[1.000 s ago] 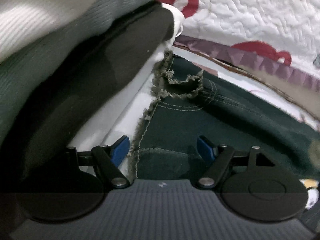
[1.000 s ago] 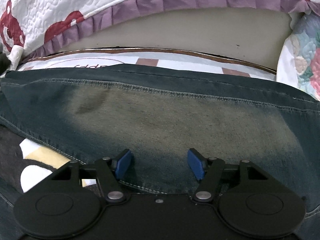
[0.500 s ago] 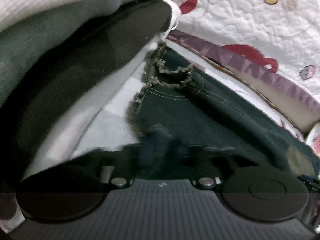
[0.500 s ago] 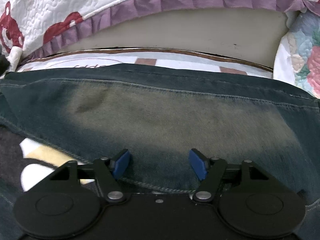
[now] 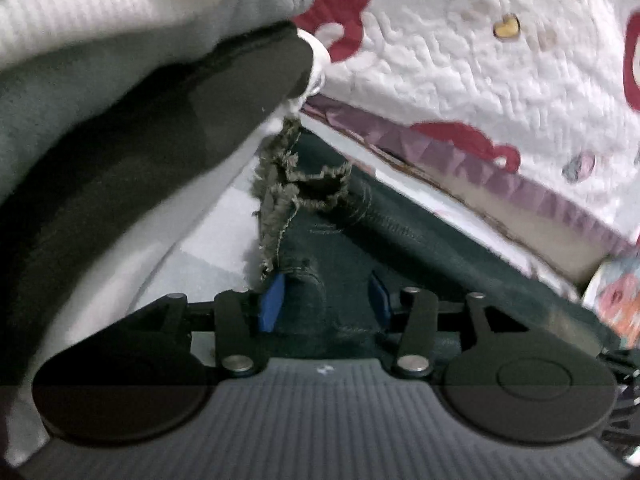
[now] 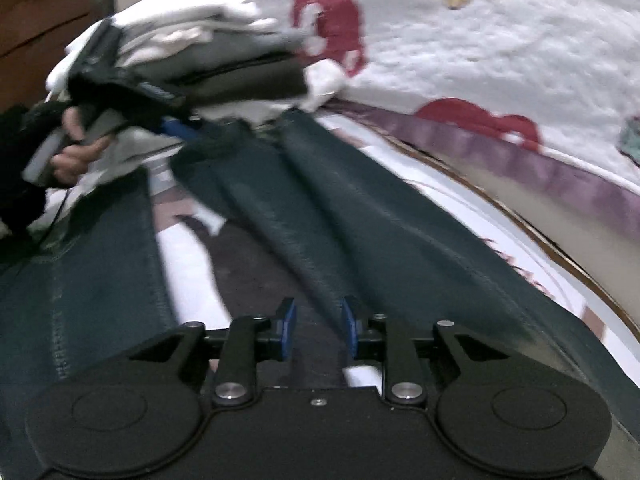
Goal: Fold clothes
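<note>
left gripper [image 5: 325,298] reopening round jeans [image 5: 420,248] hem | right gripper [image 6: 318,330] swung, closing on fold

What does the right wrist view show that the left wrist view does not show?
Only the right wrist view shows the person's hand holding the left gripper and the right gripper, jaws closing around a fold of the jeans. Only the left wrist view shows the frayed hem up close, with denim between the left gripper's opening jaws. Both show the jeans, the stack of folded clothes and the quilt.
</note>
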`<action>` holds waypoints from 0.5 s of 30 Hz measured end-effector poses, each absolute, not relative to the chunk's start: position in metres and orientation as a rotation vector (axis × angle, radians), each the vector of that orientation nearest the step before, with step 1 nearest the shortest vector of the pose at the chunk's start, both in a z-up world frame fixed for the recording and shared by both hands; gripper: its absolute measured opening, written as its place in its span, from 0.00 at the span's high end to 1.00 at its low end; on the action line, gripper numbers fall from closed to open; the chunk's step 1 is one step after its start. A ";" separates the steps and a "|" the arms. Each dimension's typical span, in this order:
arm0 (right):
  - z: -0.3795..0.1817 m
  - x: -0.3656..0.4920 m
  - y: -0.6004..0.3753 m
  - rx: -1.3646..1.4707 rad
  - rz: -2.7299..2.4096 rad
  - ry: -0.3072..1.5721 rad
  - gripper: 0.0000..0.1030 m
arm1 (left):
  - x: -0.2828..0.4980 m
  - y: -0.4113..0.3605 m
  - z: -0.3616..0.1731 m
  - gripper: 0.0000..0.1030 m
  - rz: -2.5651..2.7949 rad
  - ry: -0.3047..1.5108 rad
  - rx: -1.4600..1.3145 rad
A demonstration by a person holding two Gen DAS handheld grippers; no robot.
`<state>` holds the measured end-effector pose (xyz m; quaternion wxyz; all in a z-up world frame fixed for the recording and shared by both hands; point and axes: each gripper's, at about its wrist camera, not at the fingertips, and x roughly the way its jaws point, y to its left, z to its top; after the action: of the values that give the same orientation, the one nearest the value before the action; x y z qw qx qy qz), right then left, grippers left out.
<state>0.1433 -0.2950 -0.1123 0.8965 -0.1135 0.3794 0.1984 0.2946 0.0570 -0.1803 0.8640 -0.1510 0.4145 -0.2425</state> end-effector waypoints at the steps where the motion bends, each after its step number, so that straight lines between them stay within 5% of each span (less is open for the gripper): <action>1: -0.115 0.142 -0.292 -0.240 0.415 0.794 0.70 | 0.293 0.057 -0.180 0.66 -0.523 0.864 -0.313; 3: -0.123 0.140 -0.292 -0.244 0.407 0.813 0.70 | 0.293 0.059 -0.177 0.81 -0.556 0.846 -0.328; 6: -0.132 0.136 -0.302 -0.240 0.363 0.841 0.69 | 0.294 0.060 -0.175 0.90 -0.566 0.831 -0.345; 11: -0.144 0.135 -0.320 -0.266 0.270 0.878 0.69 | 0.297 0.053 -0.180 0.88 -0.532 0.862 -0.344; 13: -0.147 0.136 -0.322 -0.291 0.252 0.885 0.69 | 0.301 0.051 -0.182 0.81 -0.542 0.867 -0.356; 15: -0.148 0.138 -0.323 -0.296 0.248 0.888 0.69 | 0.307 0.048 -0.188 0.50 -0.554 0.888 -0.358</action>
<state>0.1379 -0.3228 -0.1479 0.8851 -0.1424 0.4267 0.1192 0.3067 0.0479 -0.1876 0.8510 -0.1699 0.4217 -0.2629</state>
